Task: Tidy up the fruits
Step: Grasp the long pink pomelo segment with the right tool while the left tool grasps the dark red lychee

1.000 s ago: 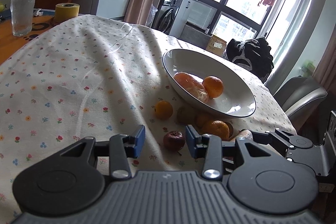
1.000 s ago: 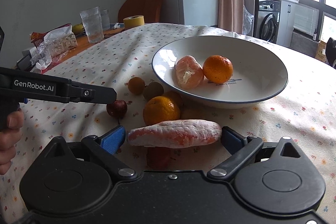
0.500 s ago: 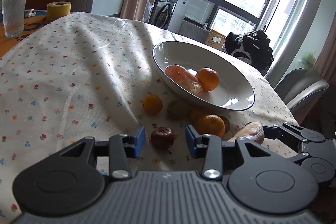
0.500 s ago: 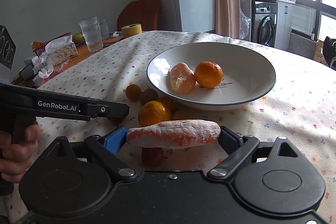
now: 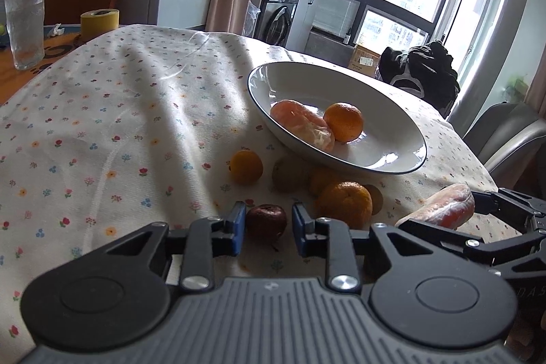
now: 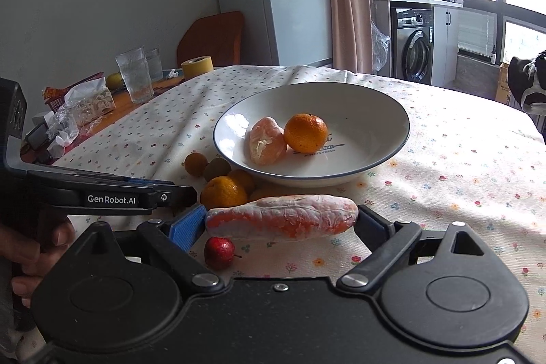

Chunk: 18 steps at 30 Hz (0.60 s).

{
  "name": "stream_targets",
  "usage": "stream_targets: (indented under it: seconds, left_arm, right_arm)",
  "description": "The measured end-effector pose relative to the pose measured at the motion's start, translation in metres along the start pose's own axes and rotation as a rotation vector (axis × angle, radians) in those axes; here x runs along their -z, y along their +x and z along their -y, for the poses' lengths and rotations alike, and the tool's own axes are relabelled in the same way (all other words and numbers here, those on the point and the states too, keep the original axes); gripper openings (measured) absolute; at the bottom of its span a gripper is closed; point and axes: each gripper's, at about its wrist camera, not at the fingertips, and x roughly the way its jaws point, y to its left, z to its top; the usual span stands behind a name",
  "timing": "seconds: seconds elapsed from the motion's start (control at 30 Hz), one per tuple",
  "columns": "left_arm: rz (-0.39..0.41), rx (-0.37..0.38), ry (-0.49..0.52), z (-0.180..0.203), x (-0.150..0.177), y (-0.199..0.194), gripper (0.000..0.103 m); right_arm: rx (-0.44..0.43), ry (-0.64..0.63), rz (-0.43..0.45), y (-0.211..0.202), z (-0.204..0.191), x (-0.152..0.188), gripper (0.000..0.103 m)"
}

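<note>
A white bowl [image 5: 262,98] [image 6: 307,86] on the flowered cloth holds a peeled mandarin [image 5: 303,125] [image 6: 268,142] and a whole one [image 5: 343,121] [image 6: 305,132]. Loose fruit lies in front of it: a small orange [image 5: 245,166], a greenish fruit [image 5: 290,174] and a mandarin [image 5: 344,203] [image 6: 223,193]. My left gripper [image 5: 268,224] is open, its blue pads close on either side of a small dark red fruit [image 5: 266,222] on the cloth. My right gripper [image 6: 281,220] is shut on a long peeled orange segment [image 6: 281,220] [image 5: 440,207], held above the cloth. Another red fruit [image 6: 219,253] lies under it.
At the table's far left stand a glass [image 5: 25,28] [image 6: 134,75], a yellow tape roll [image 5: 99,23] and a tissue pack [image 6: 88,104]. A grey chair [image 5: 508,132] with black clothing [image 5: 419,74] is beyond the right edge. A person's hand [image 6: 27,248] grips the left tool.
My left gripper has come down and forward around the dark red fruit and its pads have narrowed toward it. The right gripper still holds the segment, shifted slightly.
</note>
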Motion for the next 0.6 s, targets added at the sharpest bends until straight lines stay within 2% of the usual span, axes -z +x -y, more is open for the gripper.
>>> stream_targets:
  seconds: [0.23,0.6]
  left_arm:
    - [0.011,0.005,-0.001,0.003,0.000,-0.002,0.023]
    - [0.077,0.025,-0.007,0.005,-0.018,-0.018,0.023]
  right_arm:
    - [0.001,0.003,0.019,-0.005,0.001,-0.002,0.091]
    - [0.003,0.016,0.059,-0.007,0.002,-0.018,0.091]
